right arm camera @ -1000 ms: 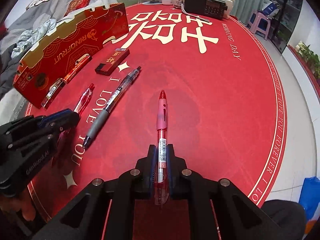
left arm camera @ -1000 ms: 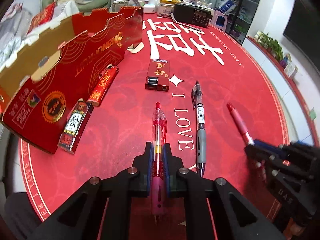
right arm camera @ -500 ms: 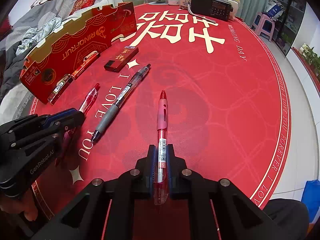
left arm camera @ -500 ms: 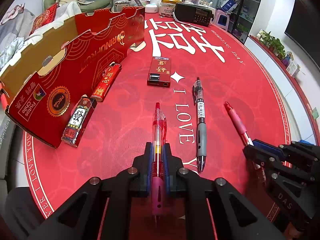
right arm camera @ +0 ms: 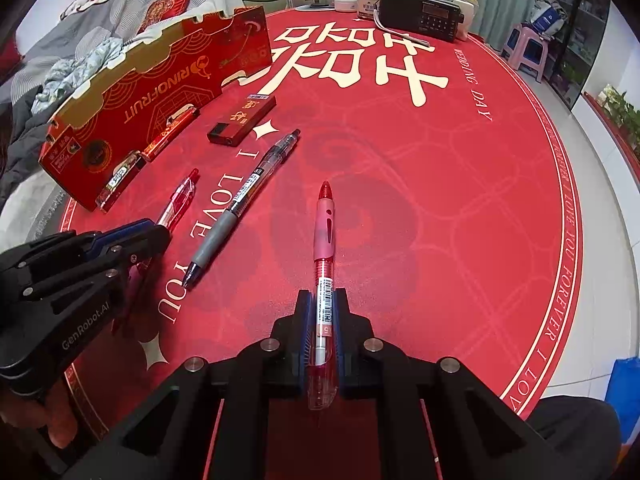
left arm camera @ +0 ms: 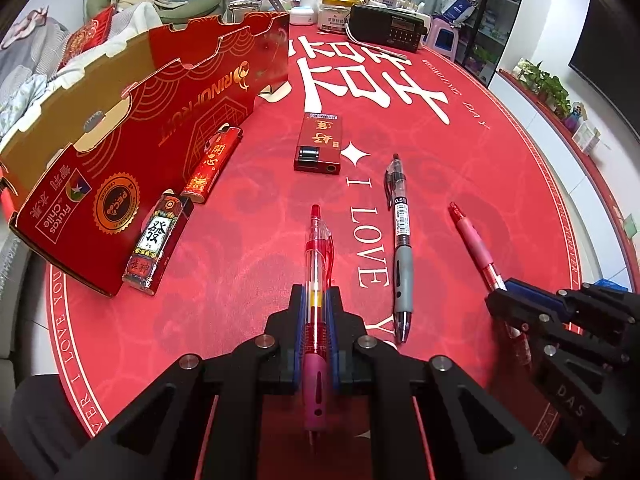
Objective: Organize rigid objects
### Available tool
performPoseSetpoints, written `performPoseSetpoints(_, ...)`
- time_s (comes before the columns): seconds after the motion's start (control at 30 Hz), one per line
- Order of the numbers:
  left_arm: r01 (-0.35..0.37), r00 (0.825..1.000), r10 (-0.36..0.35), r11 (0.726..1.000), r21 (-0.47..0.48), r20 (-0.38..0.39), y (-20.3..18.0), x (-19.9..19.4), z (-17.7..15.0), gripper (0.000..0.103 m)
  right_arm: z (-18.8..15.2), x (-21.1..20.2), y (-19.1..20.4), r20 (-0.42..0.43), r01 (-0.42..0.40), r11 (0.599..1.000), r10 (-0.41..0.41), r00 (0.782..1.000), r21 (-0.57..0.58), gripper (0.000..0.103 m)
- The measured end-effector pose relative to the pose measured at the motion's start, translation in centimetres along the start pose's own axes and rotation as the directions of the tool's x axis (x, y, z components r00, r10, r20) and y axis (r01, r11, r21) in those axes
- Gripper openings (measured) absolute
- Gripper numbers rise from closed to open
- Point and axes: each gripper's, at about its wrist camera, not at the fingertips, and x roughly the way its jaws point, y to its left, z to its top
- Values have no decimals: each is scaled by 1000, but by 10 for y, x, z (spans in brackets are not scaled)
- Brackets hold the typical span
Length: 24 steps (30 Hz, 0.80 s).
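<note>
My left gripper [left arm camera: 316,300] is shut on a clear red pen [left arm camera: 318,248] whose pink grip lies between the fingers. My right gripper [right arm camera: 324,308] is shut on a red pen with a pink sleeve [right arm camera: 326,232]. Both pens point away over the red table mat [right arm camera: 460,208]. Between them a black pen with a grey grip [left arm camera: 401,248] lies on the mat. Further off lies a flat red box [left arm camera: 320,146]. An open red cardboard tray [left arm camera: 160,120] stands at the left, with two lighters [left arm camera: 214,164] [left arm camera: 158,242] against its side. Each gripper shows in the other's view: right gripper [left arm camera: 516,304], left gripper [right arm camera: 152,236].
A black radio [left arm camera: 386,28], jars and small containers crowd the table's far edge. Clothes and fabric are piled beyond the tray at the left. The mat's right half [left arm camera: 500,168] is bare. A pink stool [right arm camera: 524,46] and shelves stand past the table.
Both views have shifted very slightly; each gripper still holds its pen in the same place, and nothing on the mat has moved.
</note>
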Motion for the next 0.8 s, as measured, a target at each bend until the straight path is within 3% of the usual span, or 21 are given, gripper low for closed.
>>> performPoseSetpoints(0.2,0,1000,0,1000,1,0,0,-2,-1,10,1,-2,-2,14,-46,998,45,999,32,11)
performPoseSetpoints(0.7,-9,1000,9,999,39,20,-8,-9,-3,10,4,-17,16,65,-70,997,71,995,-18,11)
performPoseSetpoints(0.8,-6,1000,6,1000,23,-9,-6,-4,-3,10,4,-15,18,52,-70,997,71,996,-25,11)
